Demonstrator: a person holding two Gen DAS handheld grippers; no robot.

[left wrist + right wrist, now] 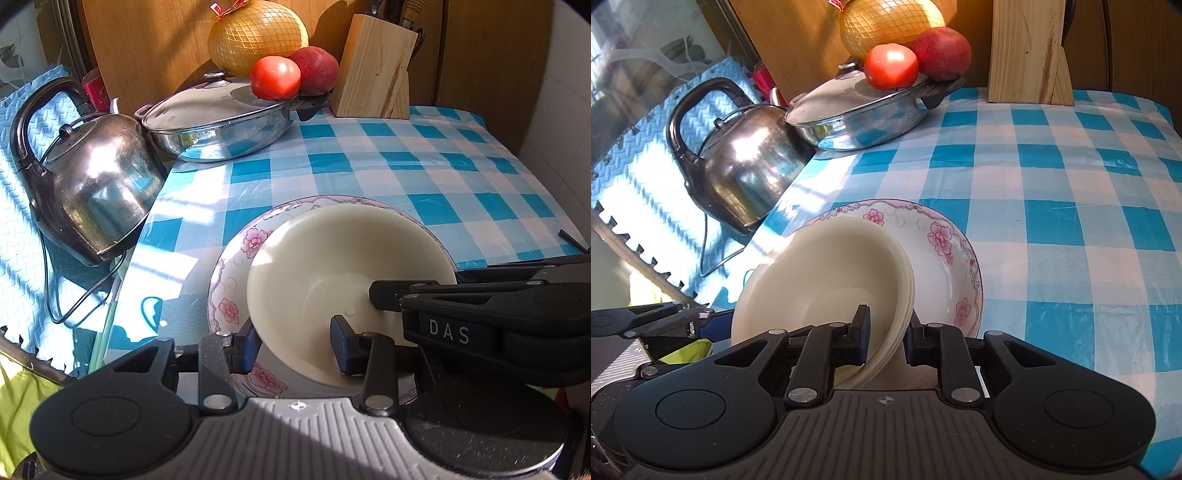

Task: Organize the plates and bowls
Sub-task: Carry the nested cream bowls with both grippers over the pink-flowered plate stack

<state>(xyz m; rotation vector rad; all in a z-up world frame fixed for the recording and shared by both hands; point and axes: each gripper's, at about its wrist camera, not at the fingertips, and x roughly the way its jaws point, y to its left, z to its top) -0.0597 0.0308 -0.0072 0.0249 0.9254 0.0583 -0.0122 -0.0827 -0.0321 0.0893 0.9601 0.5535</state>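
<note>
Cream bowls (827,280), a nested stack, tilted over the floral plate (945,266) on the counter (1071,221); left hand-held gripper (295,345) and right hand-held gripper (886,336) each pinch the rim. Uneven release could let the stack slide and chip the plate.

Stacked cream bowls (827,280), plain and nested, sit tilted inside a white plate (945,266) with pink flowers along its rim. The plate lies near the surface's left front edge.
</note>
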